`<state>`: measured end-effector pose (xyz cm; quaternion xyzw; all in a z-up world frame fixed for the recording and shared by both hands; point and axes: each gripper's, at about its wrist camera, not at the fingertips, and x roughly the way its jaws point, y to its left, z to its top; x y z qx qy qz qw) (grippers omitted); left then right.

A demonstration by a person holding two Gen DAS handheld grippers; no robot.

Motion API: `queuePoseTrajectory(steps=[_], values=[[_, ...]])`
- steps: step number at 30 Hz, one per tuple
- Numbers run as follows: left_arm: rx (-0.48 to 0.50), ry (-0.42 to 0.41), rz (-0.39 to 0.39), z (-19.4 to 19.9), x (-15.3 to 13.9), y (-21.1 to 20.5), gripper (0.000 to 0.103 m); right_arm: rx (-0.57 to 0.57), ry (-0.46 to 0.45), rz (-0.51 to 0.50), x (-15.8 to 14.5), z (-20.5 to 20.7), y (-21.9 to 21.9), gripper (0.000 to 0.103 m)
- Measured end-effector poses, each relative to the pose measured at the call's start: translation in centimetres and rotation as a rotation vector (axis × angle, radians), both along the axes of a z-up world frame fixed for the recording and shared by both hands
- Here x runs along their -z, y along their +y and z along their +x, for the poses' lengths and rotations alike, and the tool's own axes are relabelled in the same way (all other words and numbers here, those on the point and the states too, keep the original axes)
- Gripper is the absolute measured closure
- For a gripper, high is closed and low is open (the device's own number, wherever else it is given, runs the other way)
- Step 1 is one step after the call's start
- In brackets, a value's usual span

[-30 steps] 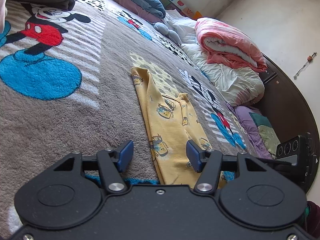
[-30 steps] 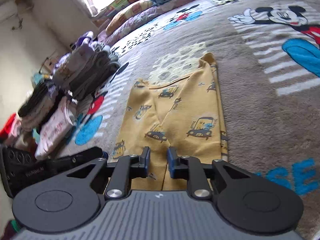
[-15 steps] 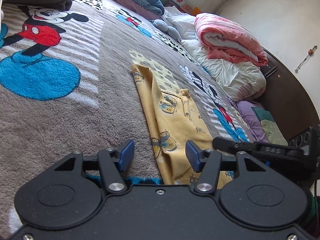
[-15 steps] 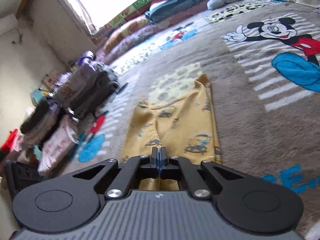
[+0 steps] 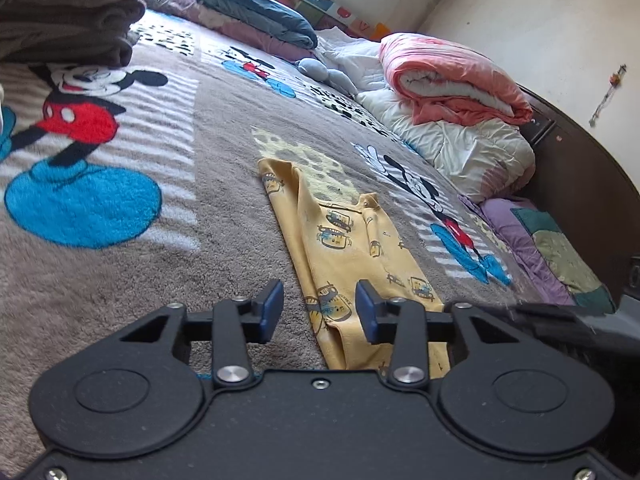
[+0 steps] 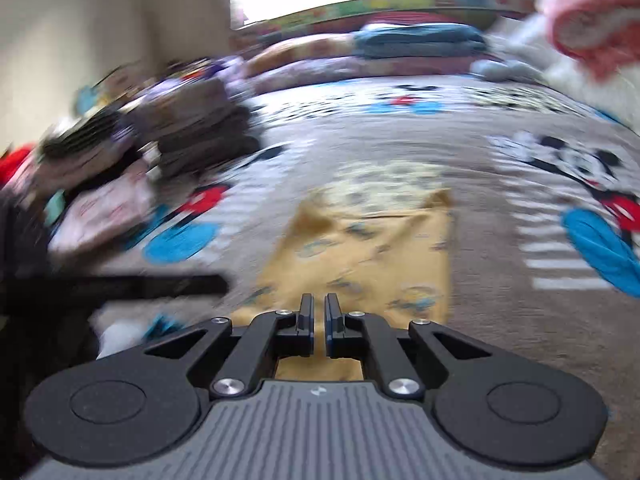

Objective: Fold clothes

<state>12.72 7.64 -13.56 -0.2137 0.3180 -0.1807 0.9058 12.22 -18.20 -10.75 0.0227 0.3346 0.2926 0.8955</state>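
Yellow printed trousers [image 5: 352, 248] lie flat and folded lengthwise on the grey Mickey Mouse blanket [image 5: 120, 280]. My left gripper [image 5: 319, 312] is open, low over the blanket, with its fingers straddling the near left edge of the trousers. In the blurred right wrist view the trousers [image 6: 372, 248] stretch away from my right gripper [image 6: 319, 316]. Its jaws stand a narrow slit apart over the near hem, and nothing shows between them. The near hem is hidden under both grippers. The right gripper's dark body [image 5: 560, 320] shows at the right of the left wrist view.
Stacks of folded clothes [image 6: 180, 132] sit on the left side of the bed, also seen as a grey pile [image 5: 68, 28]. A pink quilt [image 5: 452, 80] on a white duvet [image 5: 460, 148] and a dark wooden bed frame [image 5: 580, 184] bound the right.
The right gripper shut fully half a second ago and now shows a narrow gap; its view has swung upward and blurred. The left gripper has sunk lower and closer to the trousers, still open.
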Motion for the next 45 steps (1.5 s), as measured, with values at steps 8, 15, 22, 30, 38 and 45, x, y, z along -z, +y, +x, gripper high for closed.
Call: queuePoseTrajectory(steps=[8, 15, 22, 30, 38, 45], values=[[0.058, -0.056, -0.009, -0.2, -0.6, -1.1, 0.066, -0.442, -0.069, -0.268, -0.7, -8.1, 3.7, 0.093], [0.091, -0.021, 0.039, -0.1, 0.6, -2.4, 0.066, -0.555, -0.172, -0.484, 0.4, -12.0, 5.7, 0.076], [0.087, -0.006, 0.061, -0.1, 1.0, -2.5, 0.066, -0.549, -0.126, -0.556, 0.6, -11.4, 6.1, 0.091], [0.064, -0.039, 0.083, -0.4, 0.3, -2.3, 0.066, -0.583, -0.071, -0.547, 0.0, -11.7, 5.3, 0.092], [0.084, -0.048, 0.112, -0.3, 0.8, -3.1, 0.064, -0.490, -0.026, -0.295, -3.0, -10.8, 3.3, 0.079], [0.034, -0.075, 0.031, 1.1, -1.0, -2.5, 0.064, -0.347, 0.014, -0.121, -1.1, -7.4, 1.6, 0.079]])
